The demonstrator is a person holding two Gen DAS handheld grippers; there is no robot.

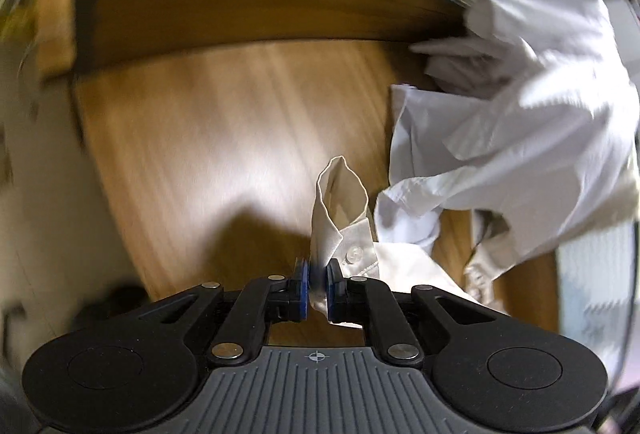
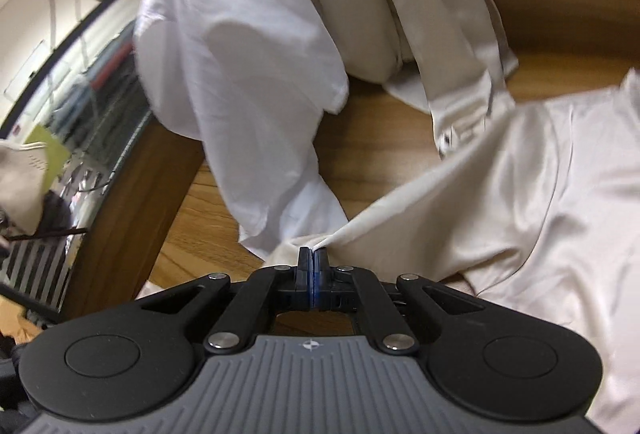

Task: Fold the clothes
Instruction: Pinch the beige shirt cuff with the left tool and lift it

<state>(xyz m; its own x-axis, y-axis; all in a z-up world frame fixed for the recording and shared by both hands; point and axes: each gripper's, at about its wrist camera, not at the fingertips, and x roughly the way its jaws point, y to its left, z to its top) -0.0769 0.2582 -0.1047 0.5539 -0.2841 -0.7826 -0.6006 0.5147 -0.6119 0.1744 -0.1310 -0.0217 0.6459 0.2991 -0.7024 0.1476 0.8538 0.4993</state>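
Note:
A cream shirt (image 2: 532, 170) lies crumpled on the wooden table (image 2: 384, 170), partly lifted. My left gripper (image 1: 318, 266) is shut on the shirt's buttoned cuff (image 1: 340, 210), which stands up in a loop above the pads. My right gripper (image 2: 313, 254) is shut on a thin fold at the shirt's edge, and the cloth pulls taut from it to the right. A white garment (image 2: 236, 66) hangs and bunches to the left of the cream one; the same white garment (image 1: 520, 138) fills the right of the left wrist view.
The table (image 1: 224, 138) has a raised dark wood rim (image 1: 240, 6) along its far side. Shelves with clutter (image 2: 92, 82) and a white cable run past the table edge on the left. A striped surface (image 2: 36, 266) lies lower left.

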